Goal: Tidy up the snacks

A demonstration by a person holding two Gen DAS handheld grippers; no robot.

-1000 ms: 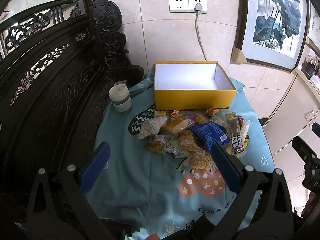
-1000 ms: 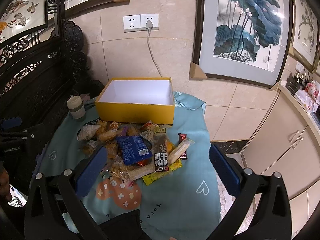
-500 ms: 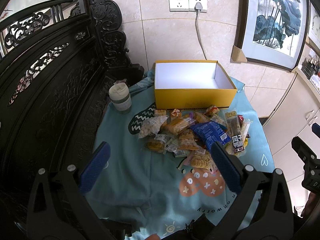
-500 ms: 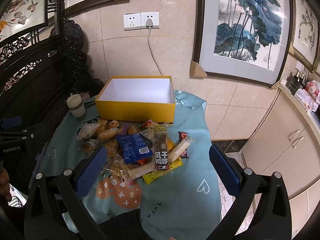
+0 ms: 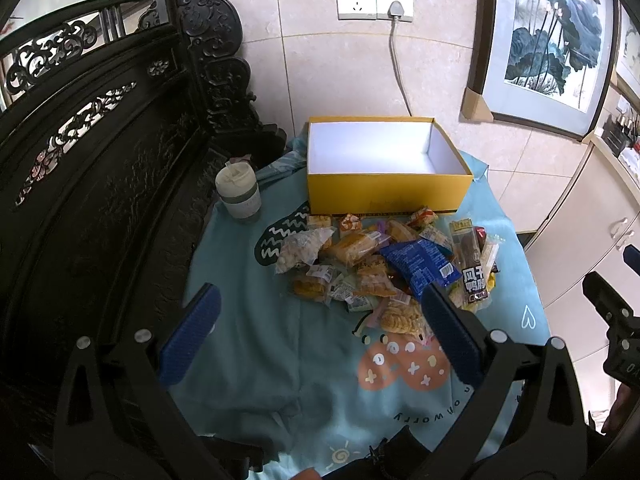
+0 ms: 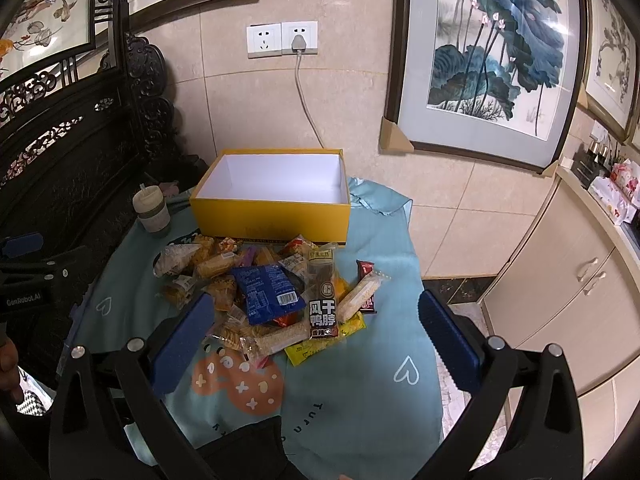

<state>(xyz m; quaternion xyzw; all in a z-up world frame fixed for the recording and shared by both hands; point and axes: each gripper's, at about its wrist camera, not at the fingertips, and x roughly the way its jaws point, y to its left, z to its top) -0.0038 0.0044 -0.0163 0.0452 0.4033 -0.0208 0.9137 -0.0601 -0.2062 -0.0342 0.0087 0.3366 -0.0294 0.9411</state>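
Note:
A pile of wrapped snacks (image 5: 384,268) lies on the teal tablecloth (image 5: 260,344), in front of an open yellow box (image 5: 384,192) whose white inside holds nothing. The pile includes a blue packet (image 6: 266,292), a dark long packet with white characters (image 6: 322,300) and a pale bar (image 6: 358,300). The box also shows in the right wrist view (image 6: 272,216). My left gripper (image 5: 320,328) is open and empty, above the cloth near the pile's front edge. My right gripper (image 6: 312,340) is open and empty, held above the pile's near side.
A lidded cup (image 5: 238,192) stands left of the box. A dark carved wooden bench (image 5: 100,168) runs along the left. A tiled wall with sockets (image 5: 374,2) and a cable is behind. Cream cabinets (image 6: 560,288) stand to the right.
The right gripper has drifted slightly forward towards the pile. The left gripper has hardly moved. Both stay open.

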